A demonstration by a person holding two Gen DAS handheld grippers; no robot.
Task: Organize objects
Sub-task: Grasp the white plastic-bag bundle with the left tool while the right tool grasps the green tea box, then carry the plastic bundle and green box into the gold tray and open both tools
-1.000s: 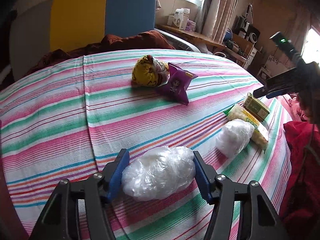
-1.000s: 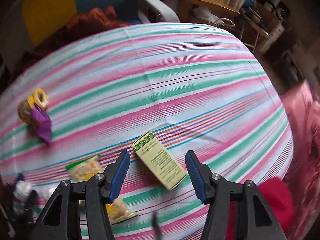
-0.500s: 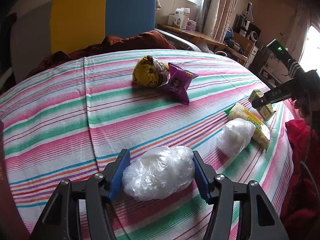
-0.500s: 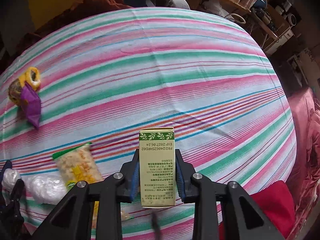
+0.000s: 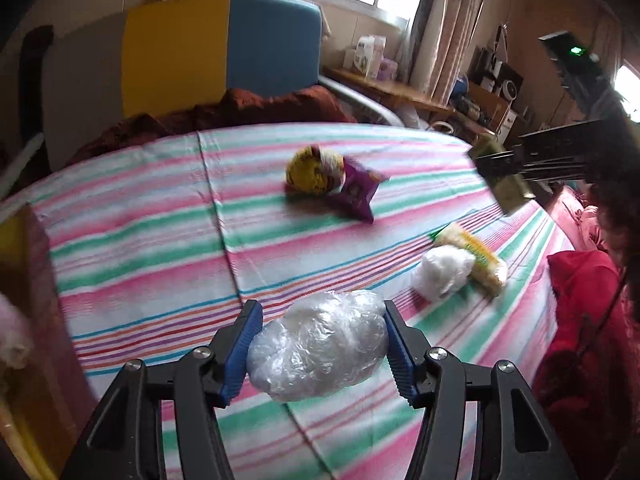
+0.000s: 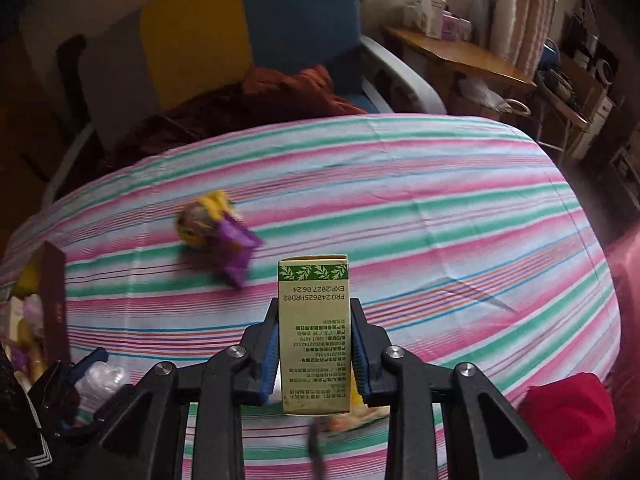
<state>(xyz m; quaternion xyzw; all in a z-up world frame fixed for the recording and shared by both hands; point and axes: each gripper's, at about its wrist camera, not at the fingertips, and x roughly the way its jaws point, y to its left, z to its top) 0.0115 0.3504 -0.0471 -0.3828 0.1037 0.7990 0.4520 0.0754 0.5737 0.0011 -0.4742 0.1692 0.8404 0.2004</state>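
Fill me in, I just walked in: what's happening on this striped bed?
A person is tidying with two handheld grippers. The left gripper holds a crumpled clear plastic bag; the right gripper is clamped on a green carton. A purple snack packet, another plastic bundle and a yellow snack bag lie on the striped sheet.

Blurred beyond reading: yellow and purple snack packets (image 6: 218, 236) ahead-left of the right tool (image 6: 314, 356). Partly hidden behind its green box (image 6: 314, 336): another packet (image 6: 360, 414). Cut off at left: open box (image 5: 28, 320).
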